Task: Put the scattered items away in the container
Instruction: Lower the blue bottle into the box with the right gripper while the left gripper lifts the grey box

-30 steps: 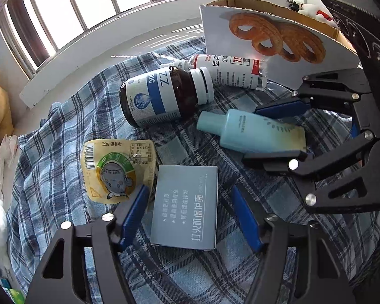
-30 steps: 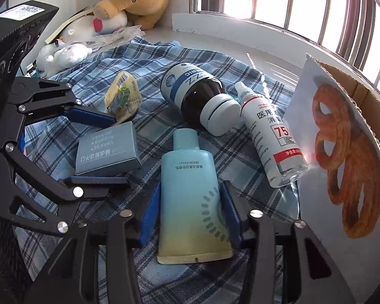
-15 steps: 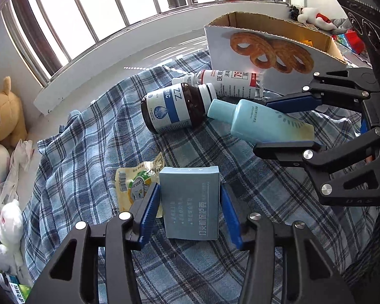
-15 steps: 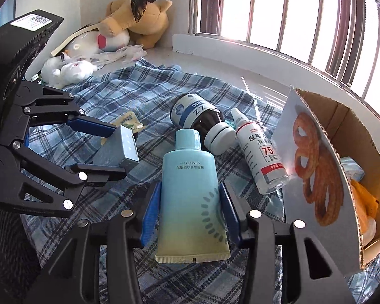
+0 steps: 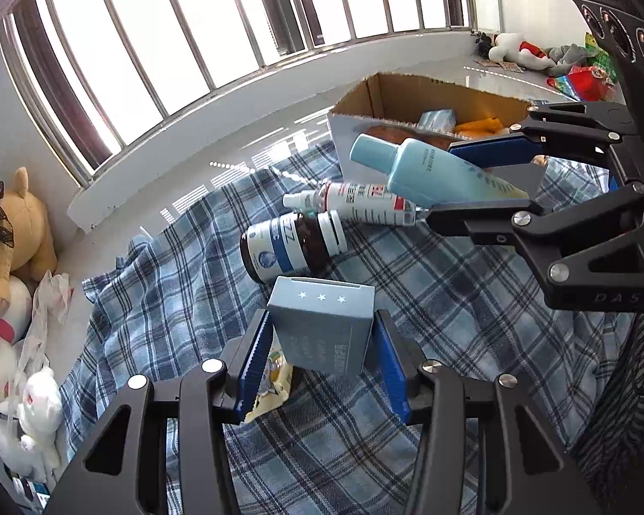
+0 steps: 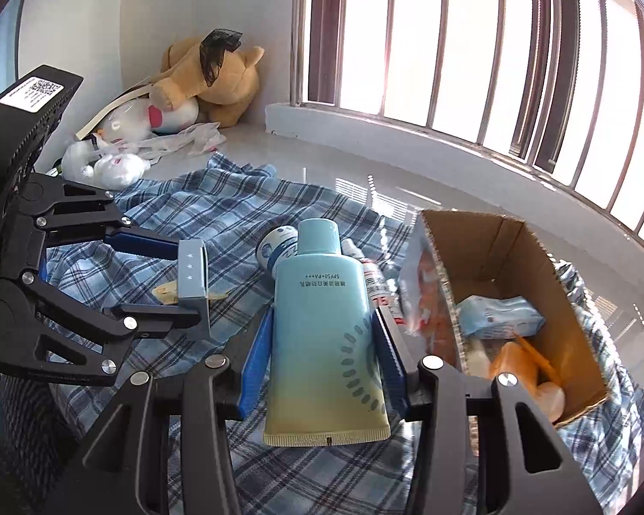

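My left gripper (image 5: 322, 352) is shut on a small grey-blue box (image 5: 322, 326), held clear above the plaid cloth (image 5: 408, 300). The same box (image 6: 192, 283) shows at the left of the right wrist view. My right gripper (image 6: 324, 349) is shut on a pale blue tube (image 6: 326, 334), also lifted; from the left wrist view that tube (image 5: 433, 171) hangs before the cardboard box (image 5: 429, 98). On the cloth lie a brown pill bottle (image 5: 294, 242), a white spray bottle (image 5: 360, 201) and a yellow sachet (image 5: 274, 380).
The open cardboard box (image 6: 511, 257) at the right holds a tissue pack (image 6: 498, 315) and orange items (image 6: 519, 365). Plush toys (image 6: 206, 81) and plastic bags (image 6: 116, 159) sit in the far left corner. A barred window (image 6: 472, 43) runs along the back.
The left jaws closed on the grey-blue box and lifted it off the cloth. The right gripper rose with the tube. Both views now look further into the cardboard box.
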`<control>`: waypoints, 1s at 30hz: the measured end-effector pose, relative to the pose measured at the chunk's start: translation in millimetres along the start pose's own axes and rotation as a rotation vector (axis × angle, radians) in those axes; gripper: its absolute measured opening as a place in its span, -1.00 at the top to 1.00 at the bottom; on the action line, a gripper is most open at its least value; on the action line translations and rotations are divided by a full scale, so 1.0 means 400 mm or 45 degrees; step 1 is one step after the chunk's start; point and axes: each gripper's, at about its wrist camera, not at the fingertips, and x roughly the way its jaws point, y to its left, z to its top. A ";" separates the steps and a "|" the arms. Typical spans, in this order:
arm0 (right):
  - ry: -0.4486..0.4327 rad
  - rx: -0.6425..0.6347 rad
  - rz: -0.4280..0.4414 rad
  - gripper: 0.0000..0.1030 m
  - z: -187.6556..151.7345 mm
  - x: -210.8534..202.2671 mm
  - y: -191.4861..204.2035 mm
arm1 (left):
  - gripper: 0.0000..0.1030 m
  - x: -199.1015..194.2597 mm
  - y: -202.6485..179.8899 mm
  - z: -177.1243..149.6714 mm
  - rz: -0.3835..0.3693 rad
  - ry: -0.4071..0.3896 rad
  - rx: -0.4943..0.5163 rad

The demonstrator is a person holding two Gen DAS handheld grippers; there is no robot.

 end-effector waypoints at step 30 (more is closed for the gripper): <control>-0.015 0.206 -0.218 0.12 -0.032 -0.019 -0.272 | 0.08 0.085 -0.149 0.312 -0.058 -0.133 0.044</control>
